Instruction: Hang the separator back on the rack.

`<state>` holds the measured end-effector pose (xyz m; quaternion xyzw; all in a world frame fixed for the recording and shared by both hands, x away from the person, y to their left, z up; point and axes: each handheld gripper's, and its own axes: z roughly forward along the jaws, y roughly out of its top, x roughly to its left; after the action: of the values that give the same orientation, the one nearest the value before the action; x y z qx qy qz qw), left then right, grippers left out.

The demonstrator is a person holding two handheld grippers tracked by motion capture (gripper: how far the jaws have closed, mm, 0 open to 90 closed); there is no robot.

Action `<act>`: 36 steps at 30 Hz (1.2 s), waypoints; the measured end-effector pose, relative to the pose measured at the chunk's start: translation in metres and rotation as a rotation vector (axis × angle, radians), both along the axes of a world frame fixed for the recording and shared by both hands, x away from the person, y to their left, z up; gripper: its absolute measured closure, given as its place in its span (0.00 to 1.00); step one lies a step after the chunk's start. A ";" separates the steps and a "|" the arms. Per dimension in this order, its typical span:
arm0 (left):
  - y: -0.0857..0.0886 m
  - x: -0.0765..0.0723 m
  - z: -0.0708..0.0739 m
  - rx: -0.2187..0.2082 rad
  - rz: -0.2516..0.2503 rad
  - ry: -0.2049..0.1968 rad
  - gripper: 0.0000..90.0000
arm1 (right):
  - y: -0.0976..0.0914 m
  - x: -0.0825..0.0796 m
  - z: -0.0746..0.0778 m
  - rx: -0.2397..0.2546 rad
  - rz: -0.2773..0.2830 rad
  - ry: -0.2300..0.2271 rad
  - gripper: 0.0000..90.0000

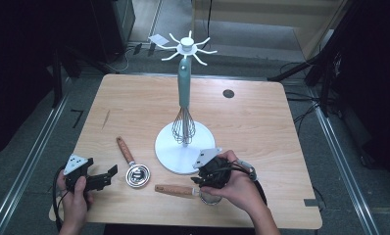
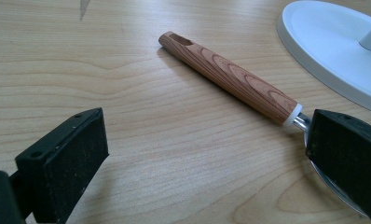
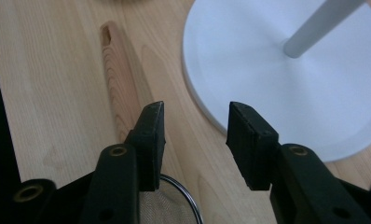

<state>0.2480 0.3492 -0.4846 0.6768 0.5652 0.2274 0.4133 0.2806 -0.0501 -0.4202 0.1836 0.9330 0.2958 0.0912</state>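
Hovering my right gripper [image 3: 195, 140], jaws apart and empty, over the strainer's wooden handle [image 3: 118, 84]; next, shift left and clamp. Left gripper [image 2: 197, 154] waits open.

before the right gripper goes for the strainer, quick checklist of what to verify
1. Right gripper jaws apart, nothing between them: ok.
2. Jaws lined up on the strainer handle: not ok, the handle lies beside the left jaw, outside the gap.
3. Strainer lying flat on the table: ok.
4. White stand base clear of the handle: ok, a strip of table lies between them.
5. Left gripper out of the way: ok, open near the ladle.
6. Free hook on the stand: ok, only the whisk hangs there.
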 end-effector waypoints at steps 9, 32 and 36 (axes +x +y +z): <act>0.000 0.000 0.000 0.000 -0.001 0.001 0.00 | 0.018 -0.010 -0.010 -0.084 0.111 -0.002 0.78; 0.000 0.000 0.000 -0.001 -0.001 0.002 0.00 | 0.036 -0.018 -0.035 -0.228 0.175 0.089 0.69; 0.000 0.000 0.000 -0.001 -0.001 0.004 0.00 | 0.036 -0.013 -0.040 -0.246 0.183 0.130 0.70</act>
<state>0.2483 0.3493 -0.4846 0.6773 0.5657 0.2255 0.4127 0.2673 -0.0145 -0.4606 0.1041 0.9789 0.1739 0.0249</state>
